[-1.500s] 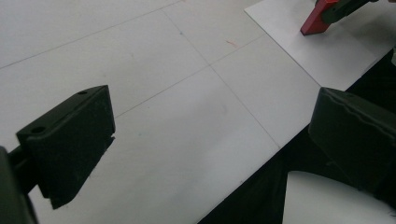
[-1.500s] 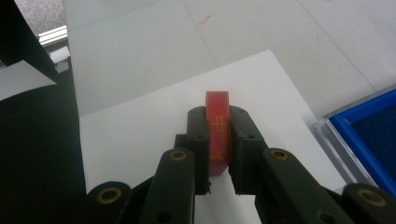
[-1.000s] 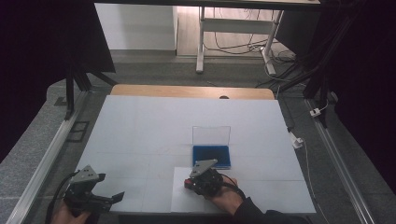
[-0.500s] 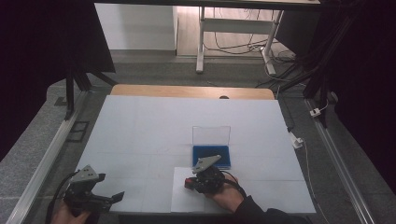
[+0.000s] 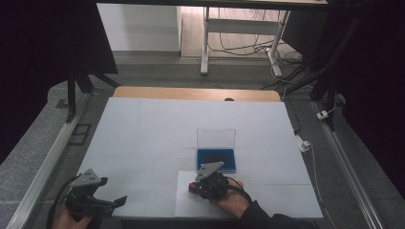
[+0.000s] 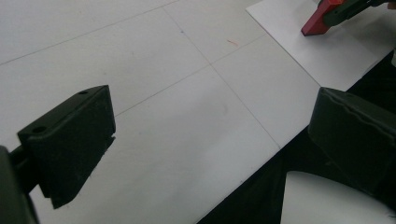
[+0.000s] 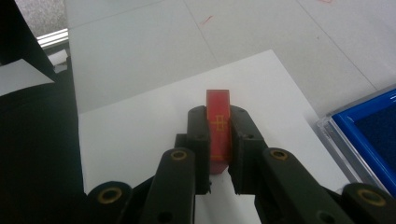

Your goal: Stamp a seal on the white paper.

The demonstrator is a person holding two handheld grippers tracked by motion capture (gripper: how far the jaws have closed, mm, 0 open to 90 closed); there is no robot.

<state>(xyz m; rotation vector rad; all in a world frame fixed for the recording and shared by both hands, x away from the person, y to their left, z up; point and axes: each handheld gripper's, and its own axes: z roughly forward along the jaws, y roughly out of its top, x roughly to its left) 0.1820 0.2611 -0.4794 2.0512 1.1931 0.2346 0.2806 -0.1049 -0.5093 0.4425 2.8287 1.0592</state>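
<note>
- While idle at the near left table edge, left gripper (image 6: pixel 210 154) spread wide, empty: could snag the white paper sheet (image 5: pixel 191 195).
- Right gripper (image 7: pixel 218 140) clenched on red stamp block (image 7: pixel 218 126) above that sheet, just before the blue ink-pad case (image 5: pixel 217 160): tilted press could smear.

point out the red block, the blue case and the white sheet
red block (image 7: pixel 218 122), right gripper view, top face between the jaws
blue case (image 5: pixel 217 159), high view, blue lining
white sheet (image 7: pixel 140 130), right gripper view, bare part

Both claws, left claw (image 5: pixel 112 202) and right claw (image 7: pixel 218 140), are matte black with brass-ringed screw holes, grey three-cornered top plates and black cables.
</note>
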